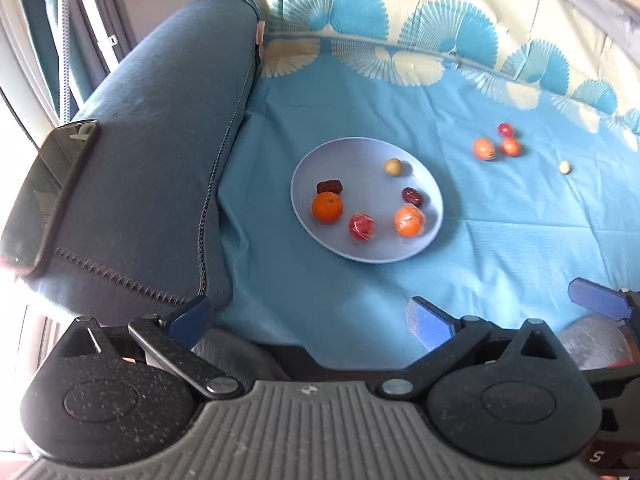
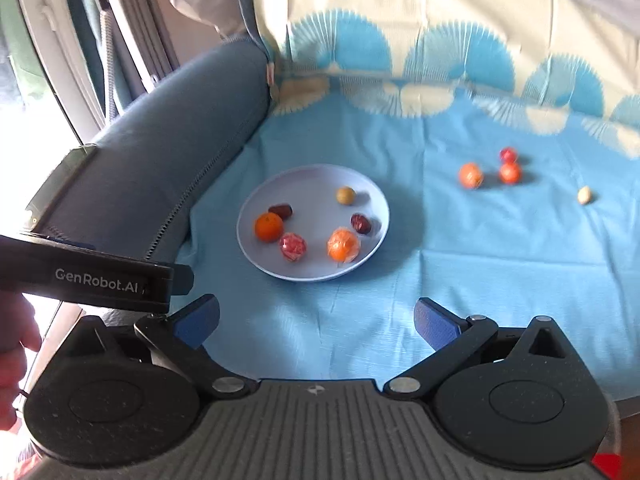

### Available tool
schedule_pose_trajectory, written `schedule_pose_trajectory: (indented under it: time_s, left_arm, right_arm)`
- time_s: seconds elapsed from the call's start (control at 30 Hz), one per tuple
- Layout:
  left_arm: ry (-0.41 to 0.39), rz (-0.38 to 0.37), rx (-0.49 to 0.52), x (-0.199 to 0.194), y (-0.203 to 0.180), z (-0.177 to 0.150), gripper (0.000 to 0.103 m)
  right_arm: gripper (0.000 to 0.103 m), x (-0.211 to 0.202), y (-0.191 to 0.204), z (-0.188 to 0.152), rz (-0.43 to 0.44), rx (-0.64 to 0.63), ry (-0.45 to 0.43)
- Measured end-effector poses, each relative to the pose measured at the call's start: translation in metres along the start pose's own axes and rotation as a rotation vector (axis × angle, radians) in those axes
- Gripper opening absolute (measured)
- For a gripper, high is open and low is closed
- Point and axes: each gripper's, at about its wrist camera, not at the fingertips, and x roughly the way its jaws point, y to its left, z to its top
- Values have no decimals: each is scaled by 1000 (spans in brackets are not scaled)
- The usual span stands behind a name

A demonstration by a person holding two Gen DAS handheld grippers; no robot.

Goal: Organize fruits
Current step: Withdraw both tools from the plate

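A pale blue plate [image 1: 360,160] [image 2: 304,184] lies on the blue sheet and holds several fruits: an orange [image 1: 327,207] [image 2: 268,226], a wrapped orange [image 1: 409,221] [image 2: 343,244], a wrapped red fruit [image 1: 361,227] [image 2: 293,246], two dark dates [image 1: 412,196] [image 2: 361,223] and a small tan fruit [image 1: 393,167] [image 2: 345,195]. Loose on the sheet to the right are three small red-orange fruits [image 1: 485,149] [image 2: 470,175] and a pale small fruit [image 1: 564,167] [image 2: 584,195]. My left gripper [image 1: 310,320] is open and empty, short of the plate. My right gripper [image 2: 316,320] is open and empty too.
A dark blue sofa arm [image 1: 160,140] [image 2: 168,148] rises at the left, with a black phone [image 1: 44,192] lying on it. A patterned backrest cover [image 1: 400,20] stands behind the sheet. The left gripper's body [image 2: 92,276] shows at the left edge of the right wrist view.
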Motion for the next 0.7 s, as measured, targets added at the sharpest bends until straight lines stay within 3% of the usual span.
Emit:
schedule_pose_trajectory:
  time_s: [0.3, 0.7]
  left_arm:
    - [-88, 10, 24, -51, -6, -28, 103]
    - [-131, 29, 45, -69, -14, -38, 103]
  right_arm:
    - [102, -53, 7, -19, -29, -31, -87]
    - [102, -79, 9, -29, -35, -33, -143]
